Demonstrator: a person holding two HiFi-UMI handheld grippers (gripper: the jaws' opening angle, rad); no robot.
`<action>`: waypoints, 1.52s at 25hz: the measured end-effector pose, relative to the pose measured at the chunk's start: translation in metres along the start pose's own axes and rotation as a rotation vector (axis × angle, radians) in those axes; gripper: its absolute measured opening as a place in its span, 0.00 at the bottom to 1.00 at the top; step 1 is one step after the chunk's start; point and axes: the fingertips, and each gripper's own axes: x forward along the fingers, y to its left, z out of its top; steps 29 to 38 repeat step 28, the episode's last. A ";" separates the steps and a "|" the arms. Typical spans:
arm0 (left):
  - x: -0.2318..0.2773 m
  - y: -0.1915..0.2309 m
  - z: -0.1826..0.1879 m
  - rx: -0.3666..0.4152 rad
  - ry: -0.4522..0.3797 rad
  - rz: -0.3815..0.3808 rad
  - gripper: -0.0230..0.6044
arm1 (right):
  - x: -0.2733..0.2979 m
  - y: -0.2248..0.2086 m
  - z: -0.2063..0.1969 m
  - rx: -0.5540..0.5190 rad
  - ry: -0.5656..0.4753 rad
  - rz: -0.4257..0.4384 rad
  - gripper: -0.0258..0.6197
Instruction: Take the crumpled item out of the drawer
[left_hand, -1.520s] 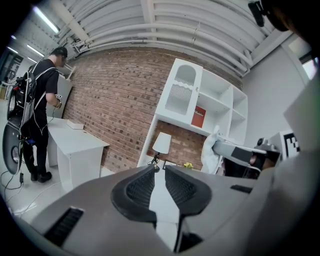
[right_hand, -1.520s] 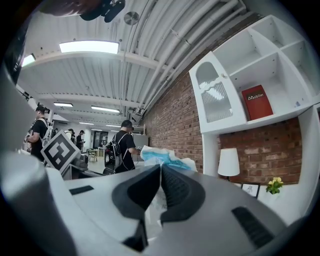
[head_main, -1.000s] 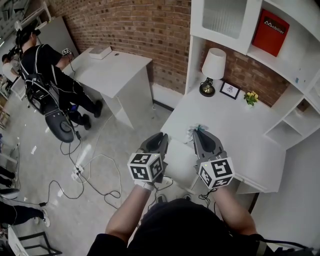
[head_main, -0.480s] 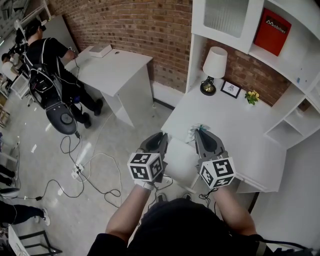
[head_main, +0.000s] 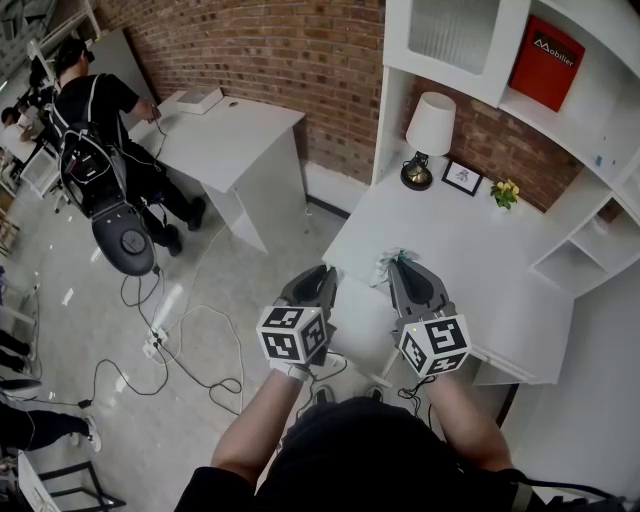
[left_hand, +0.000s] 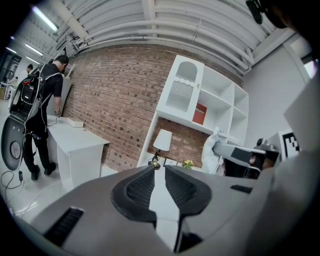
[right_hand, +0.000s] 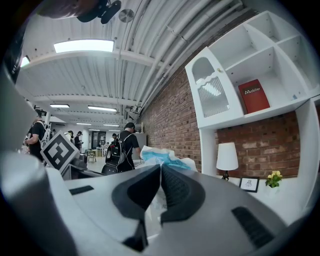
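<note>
The crumpled item (head_main: 384, 266) is a white and blue wad held over the front edge of the white desk (head_main: 470, 260). My right gripper (head_main: 398, 263) is shut on it; in the right gripper view the wad (right_hand: 165, 156) sticks out above the closed jaws of that gripper (right_hand: 160, 168). My left gripper (head_main: 324, 274) hangs level beside it, a little to the left, its jaws together with nothing in them (left_hand: 159, 168). From the left gripper view the wad (left_hand: 212, 149) shows at the right gripper's tip. A pale panel (head_main: 358, 322) below the desk edge may be the drawer; I cannot tell how it stands.
On the desk stand a lamp (head_main: 427, 130), a small picture frame (head_main: 461, 179) and yellow flowers (head_main: 503, 194). White shelves (head_main: 590, 150) rise behind, with a red book (head_main: 541, 62). A second white desk (head_main: 225, 140), a person (head_main: 95, 120) and floor cables (head_main: 190, 340) lie left.
Both grippers hold still, the right one keeping the wad. The person at the far left has shifted a little by the other desk.
</note>
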 end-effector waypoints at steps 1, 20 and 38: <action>0.001 0.000 0.000 0.000 0.001 0.000 0.14 | 0.000 0.000 0.000 0.000 0.001 0.000 0.05; 0.008 0.006 -0.003 -0.006 0.014 -0.007 0.14 | 0.009 0.000 -0.006 0.005 0.010 -0.001 0.05; 0.013 0.010 -0.002 -0.007 0.019 -0.010 0.14 | 0.015 -0.002 -0.007 0.005 0.015 0.001 0.05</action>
